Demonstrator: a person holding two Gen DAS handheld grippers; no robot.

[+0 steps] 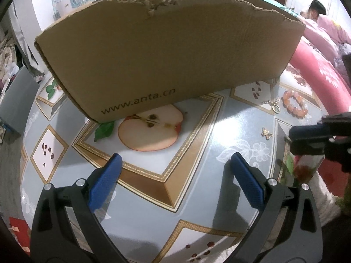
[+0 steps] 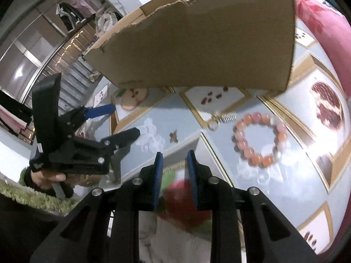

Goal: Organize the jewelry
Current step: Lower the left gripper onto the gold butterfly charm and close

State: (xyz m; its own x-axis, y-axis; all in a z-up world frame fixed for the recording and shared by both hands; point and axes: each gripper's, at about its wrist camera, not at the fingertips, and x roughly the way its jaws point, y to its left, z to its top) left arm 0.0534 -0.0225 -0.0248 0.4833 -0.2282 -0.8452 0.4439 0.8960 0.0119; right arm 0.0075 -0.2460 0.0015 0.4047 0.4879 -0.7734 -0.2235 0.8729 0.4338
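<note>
left gripper (image 1: 175,171) wide apart, holds nothing; right gripper (image 2: 174,164) narrow gap, empty, above table.

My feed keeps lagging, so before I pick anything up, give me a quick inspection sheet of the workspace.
Surface: glossy fruit-print tablecloth, glare patches.
Job's things: orange beaded bracelet, gold chain with ring clasp and small gold butterfly charm lie loose on the cloth; open brown cardboard box behind them.
Clutter: nothing seen.
Grippers: left gripper open, empty; right gripper narrowly open, empty, short of the charm.
Cables: nothing seen.
Surroundings: pink floral bedding, hanging clothes.
</note>
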